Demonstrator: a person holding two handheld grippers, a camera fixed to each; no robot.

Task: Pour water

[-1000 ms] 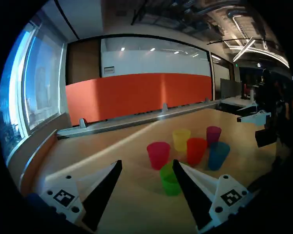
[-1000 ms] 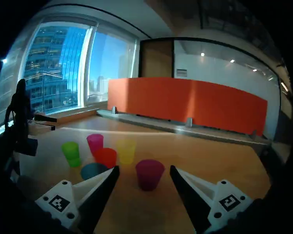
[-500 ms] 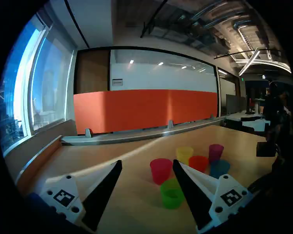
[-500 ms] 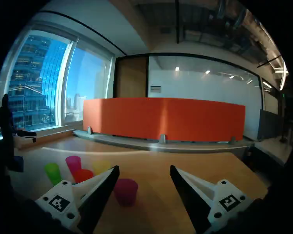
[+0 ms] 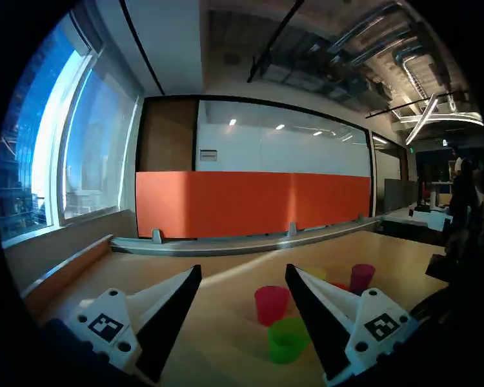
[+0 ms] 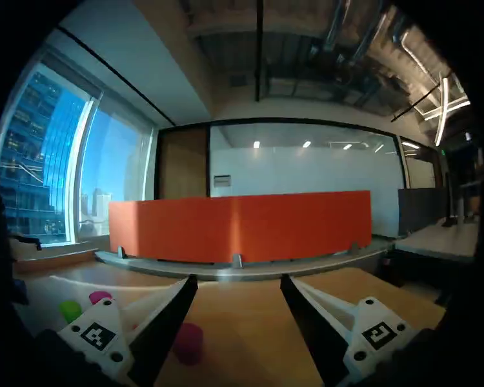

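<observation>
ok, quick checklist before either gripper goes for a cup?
1. Open and empty, left gripper: ok.
2. Open and empty, right gripper: ok.
3. Upright on the table, pink cup and green cup: ok.
4. A cup centred between the fingers: not ok. In the left gripper view the pink cup sits off toward one finger; in the right gripper view the purple cup sits low, beside one finger.
5. Water in any cup: cannot tell.
</observation>
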